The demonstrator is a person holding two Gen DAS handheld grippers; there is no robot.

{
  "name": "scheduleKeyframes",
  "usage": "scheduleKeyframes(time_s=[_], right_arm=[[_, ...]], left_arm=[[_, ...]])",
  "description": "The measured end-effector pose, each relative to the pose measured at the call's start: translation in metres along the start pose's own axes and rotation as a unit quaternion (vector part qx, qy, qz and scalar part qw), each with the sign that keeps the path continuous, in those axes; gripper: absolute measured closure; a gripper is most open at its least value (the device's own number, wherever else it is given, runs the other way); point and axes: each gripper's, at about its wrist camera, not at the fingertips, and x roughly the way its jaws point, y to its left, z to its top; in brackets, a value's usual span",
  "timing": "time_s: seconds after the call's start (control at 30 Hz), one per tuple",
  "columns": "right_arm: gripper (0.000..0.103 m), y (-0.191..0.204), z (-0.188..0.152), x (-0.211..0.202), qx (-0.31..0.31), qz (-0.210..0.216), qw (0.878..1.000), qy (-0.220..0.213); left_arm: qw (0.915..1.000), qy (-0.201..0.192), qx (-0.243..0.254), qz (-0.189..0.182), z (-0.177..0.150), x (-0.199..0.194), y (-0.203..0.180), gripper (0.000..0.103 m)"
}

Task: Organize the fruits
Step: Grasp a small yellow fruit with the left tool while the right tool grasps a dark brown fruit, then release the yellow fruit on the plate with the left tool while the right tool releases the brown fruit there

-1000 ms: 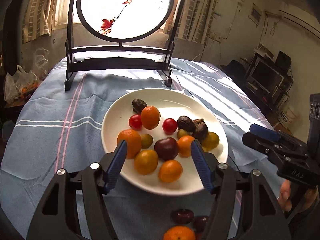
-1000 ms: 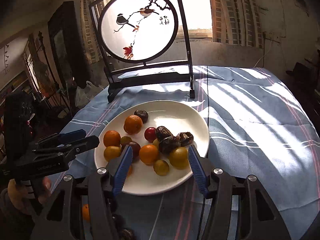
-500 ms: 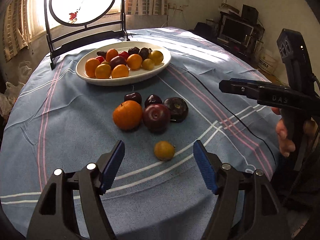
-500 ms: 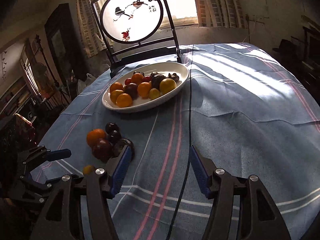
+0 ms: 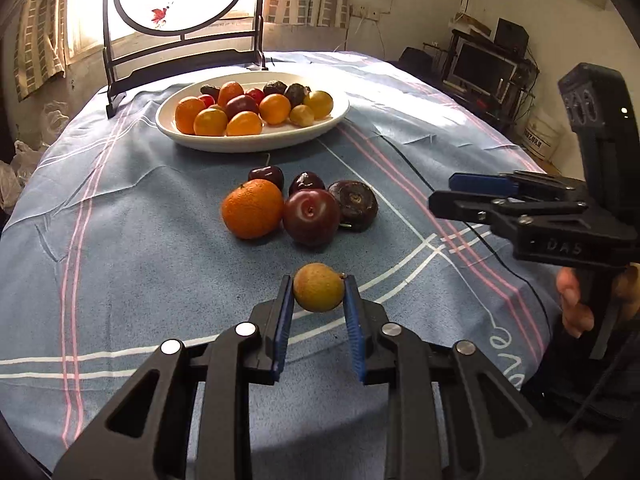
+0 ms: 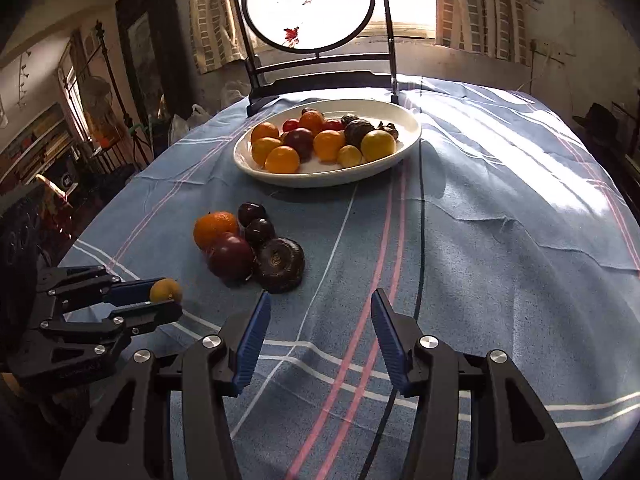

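A: Your left gripper point(image 5: 319, 300) was wide half a second ago; now it pinches the small yellow fruit point(image 5: 319, 293), near side of the cloth point(image 5: 120, 240).

B: And the right gripper point(image 6: 318, 332)?

A: Wide, empty. Plate point(image 5: 256, 142) sits far; carry it there next.

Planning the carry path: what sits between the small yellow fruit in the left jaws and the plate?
In the left wrist view: an orange, a plum and three dark fruits on the cloth.

My table, blue striped cloth point(image 5: 120, 240): 1 white plate point(image 5: 248, 142) of fruit; 1 folding screen point(image 6: 320, 76); loose cluster: 1 orange point(image 5: 252, 208), 1 plum point(image 5: 311, 216), 3 dark fruits.
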Motion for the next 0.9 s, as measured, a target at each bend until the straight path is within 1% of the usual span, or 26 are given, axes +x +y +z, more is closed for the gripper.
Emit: scheduleKeyframes(time_s=[0.07, 0.13, 0.2, 0.27, 0.3, 0.37, 0.53, 0.6, 0.73, 0.83, 0.9], right_arm=[[0.051, 0.016, 0.006, 0.012, -0.046, -0.004, 0.999, 0.019], [0.051, 0.030, 0.011, 0.025, -0.090, -0.026, 0.995, 0.031], [0.051, 0.037, 0.015, 0.038, -0.109, -0.037, 0.993, 0.040], [0.051, 0.038, 0.020, 0.049, -0.109, -0.042, 0.992, 0.050], [0.051, 0.038, 0.023, 0.052, -0.106, -0.035, 0.992, 0.054], [0.052, 0.039, 0.028, 0.056, -0.103, -0.034, 0.993, 0.056], [0.052, 0.049, 0.029, 0.061, -0.116, -0.029, 0.991, 0.065], [0.061, 0.049, 0.028, 0.065, -0.117, -0.035, 0.990, 0.071], [0.061, 0.041, 0.025, 0.052, -0.091, -0.023, 0.994, 0.055], [0.061, 0.029, 0.023, 0.035, -0.064, -0.004, 0.997, 0.034], [0.061, 0.020, 0.021, 0.026, -0.048, 0.000, 0.998, 0.026]], left_arm=[[1.0000, -0.005, -0.001, -0.001, -0.002, -0.010, 0.003, 0.079], [1.0000, -0.006, -0.005, -0.003, -0.005, -0.016, 0.006, 0.079], [0.9999, -0.007, -0.010, -0.004, -0.007, -0.019, 0.009, 0.079], [0.9998, -0.007, -0.016, -0.003, -0.009, -0.021, 0.013, 0.079], [0.9998, -0.005, -0.020, -0.005, -0.010, -0.020, 0.015, 0.079], [0.9997, -0.003, -0.025, -0.005, -0.011, -0.019, 0.019, 0.079], [0.9995, -0.001, -0.031, -0.012, -0.011, -0.015, 0.022, 0.079], [0.9994, -0.002, -0.030, -0.013, -0.010, -0.014, 0.021, 0.079], [0.9994, -0.004, -0.031, -0.013, -0.010, -0.015, 0.022, 0.079], [0.9993, -0.012, -0.034, -0.014, -0.009, -0.019, 0.023, 0.079], [0.9992, -0.017, -0.032, -0.015, -0.007, -0.021, 0.022, 0.079]])
